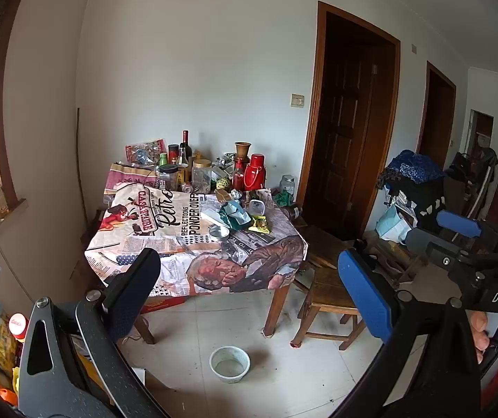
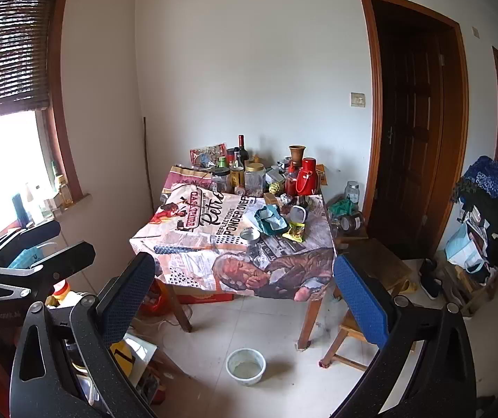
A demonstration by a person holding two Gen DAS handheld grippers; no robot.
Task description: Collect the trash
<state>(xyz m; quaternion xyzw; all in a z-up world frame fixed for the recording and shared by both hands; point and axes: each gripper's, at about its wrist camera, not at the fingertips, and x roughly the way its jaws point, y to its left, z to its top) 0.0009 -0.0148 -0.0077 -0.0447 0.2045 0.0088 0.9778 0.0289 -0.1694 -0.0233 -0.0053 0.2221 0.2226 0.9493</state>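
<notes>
Across the floor from the table [image 1: 276,240]: left gripper [image 1: 249,296] and right gripper [image 2: 245,299], fingers spread wide, empty; crumpled wrappers [image 2: 269,221], possibly trash, on top.

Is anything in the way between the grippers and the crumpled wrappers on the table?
Nothing visible blocks them. Both the left gripper and right gripper hang open over bare floor, well short of the table. The teal wrapper and yellow wrapper lie near its front edge, a round tin beside them.

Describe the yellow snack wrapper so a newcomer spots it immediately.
Start at the table with the newspaper-print cloth. Near its right edge lies the yellow snack wrapper, beside a crumpled teal bag. It is the only bright yellow thing there.
</notes>
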